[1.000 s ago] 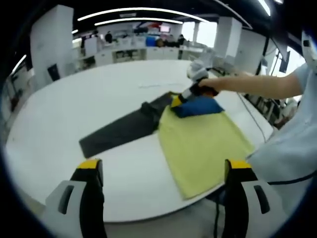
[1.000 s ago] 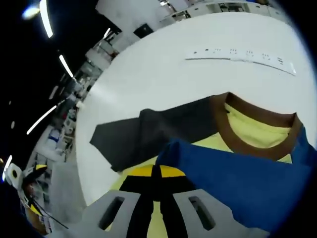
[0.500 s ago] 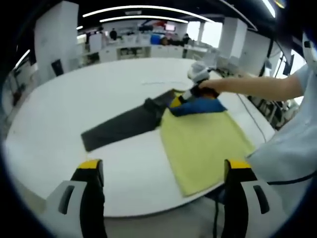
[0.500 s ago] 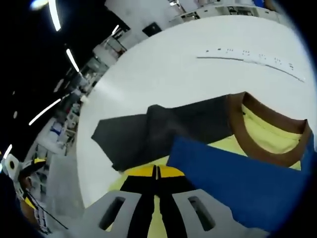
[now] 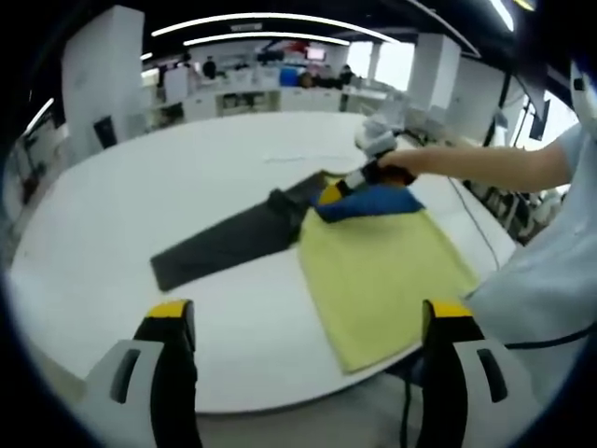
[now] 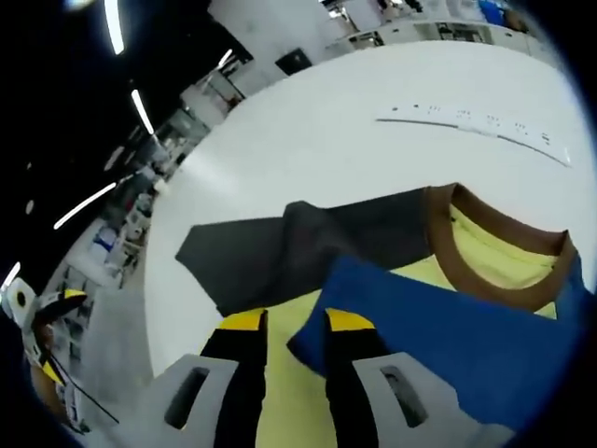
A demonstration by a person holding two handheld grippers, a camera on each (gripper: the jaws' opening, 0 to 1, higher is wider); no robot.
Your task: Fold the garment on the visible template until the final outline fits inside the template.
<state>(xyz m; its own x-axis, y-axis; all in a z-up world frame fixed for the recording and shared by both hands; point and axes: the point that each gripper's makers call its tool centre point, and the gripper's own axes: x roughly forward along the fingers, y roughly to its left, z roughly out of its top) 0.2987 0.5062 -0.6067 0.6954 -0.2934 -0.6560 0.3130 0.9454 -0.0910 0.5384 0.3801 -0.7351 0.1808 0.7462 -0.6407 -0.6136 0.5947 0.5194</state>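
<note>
The garment is a yellow shirt (image 5: 378, 266) with a brown collar (image 6: 485, 280), lying on the white table (image 5: 140, 205). Its dark grey sleeve (image 5: 229, 238) stretches out flat to the left. Its blue sleeve (image 5: 373, 201) is folded over the chest near the collar. My right gripper (image 5: 336, 191) sits at the edge of that blue sleeve (image 6: 438, 327); in its own view the right gripper (image 6: 296, 322) is open, with yellow cloth showing in the gap. My left gripper (image 5: 310, 313) is held back off the table's near edge, open and holding nothing.
A thin white marked strip (image 6: 476, 121) lies on the table beyond the collar. A person's arm (image 5: 485, 163) reaches over the table from the right, their body (image 5: 550, 280) beside the shirt's hem. Office desks and pillars stand in the background.
The right gripper's jaws, shut on the blue sleeve's edge before, have parted. The left gripper stays as it was.
</note>
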